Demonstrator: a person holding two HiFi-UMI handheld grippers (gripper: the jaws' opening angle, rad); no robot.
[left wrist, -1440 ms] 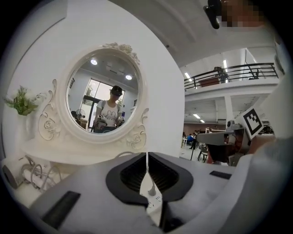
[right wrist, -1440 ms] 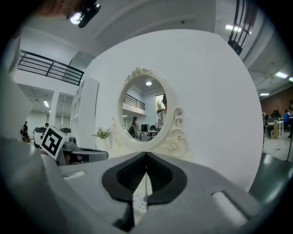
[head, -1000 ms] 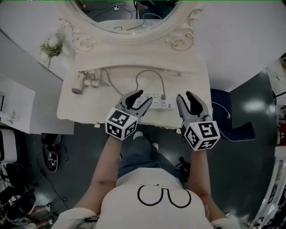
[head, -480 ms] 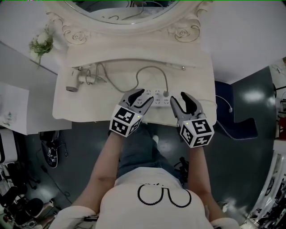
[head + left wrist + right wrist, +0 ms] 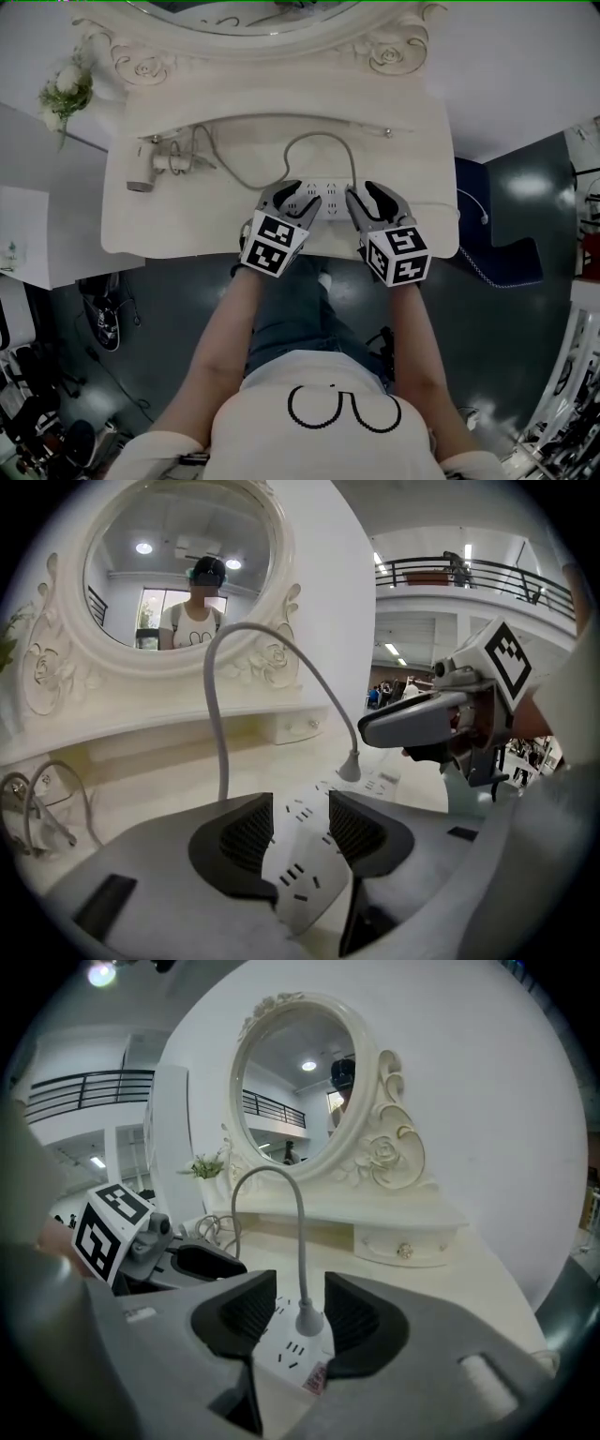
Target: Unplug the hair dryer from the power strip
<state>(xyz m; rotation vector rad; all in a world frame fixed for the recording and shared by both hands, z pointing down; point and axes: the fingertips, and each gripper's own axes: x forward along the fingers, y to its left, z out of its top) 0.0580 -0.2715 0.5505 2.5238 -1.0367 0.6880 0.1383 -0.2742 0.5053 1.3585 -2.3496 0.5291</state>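
A white power strip (image 5: 324, 201) lies near the front edge of the white dressing table (image 5: 187, 220). A grey cord (image 5: 319, 139) arcs from the hair dryer (image 5: 142, 176) at the back left to a grey plug (image 5: 307, 1321) in the strip's right end. My left gripper (image 5: 293, 195) is open and straddles the strip's left end (image 5: 298, 855). My right gripper (image 5: 300, 1312) stands around the plug. Its jaws have just been closing, with the plug between them and a gap on each side.
An oval carved mirror (image 5: 295, 1082) rises behind the table, above a small shelf with a drawer knob (image 5: 405, 1251). Flowers (image 5: 66, 94) stand at the back left. A blue seat (image 5: 497, 253) is to the right of the table.
Both grippers have come down and forward onto the power strip. The left now sits over the strip's left end and the right over the plug.
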